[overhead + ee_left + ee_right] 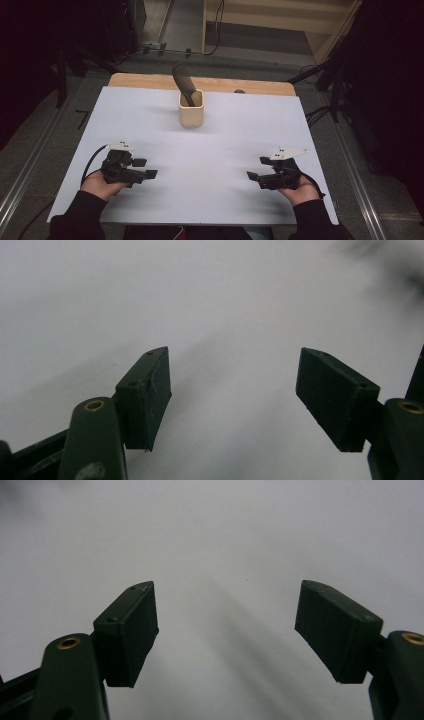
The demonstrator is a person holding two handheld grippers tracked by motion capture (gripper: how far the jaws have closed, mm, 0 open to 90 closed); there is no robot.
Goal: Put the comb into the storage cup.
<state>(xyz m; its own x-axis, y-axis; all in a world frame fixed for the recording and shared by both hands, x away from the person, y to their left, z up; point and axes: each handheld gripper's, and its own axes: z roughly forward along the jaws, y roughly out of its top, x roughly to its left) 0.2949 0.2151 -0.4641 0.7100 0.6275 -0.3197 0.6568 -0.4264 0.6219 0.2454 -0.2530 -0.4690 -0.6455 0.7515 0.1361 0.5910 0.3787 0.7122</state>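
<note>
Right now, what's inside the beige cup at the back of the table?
A dark utensil stands in the beige cup, its handle leaning out to the left above the rim. Its lower end is hidden by the cup wall, so I can't tell its type or whether anything else is inside.

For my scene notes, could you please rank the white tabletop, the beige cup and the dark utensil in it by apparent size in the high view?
1. white tabletop
2. beige cup
3. dark utensil, close to the cup; its lower end is hidden inside.

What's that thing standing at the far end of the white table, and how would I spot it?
Start at the white table and look to the middle of its far edge. A small cream square cup stands alone there, well beyond both grippers. A dark curved handle sticks up out of it.
</note>
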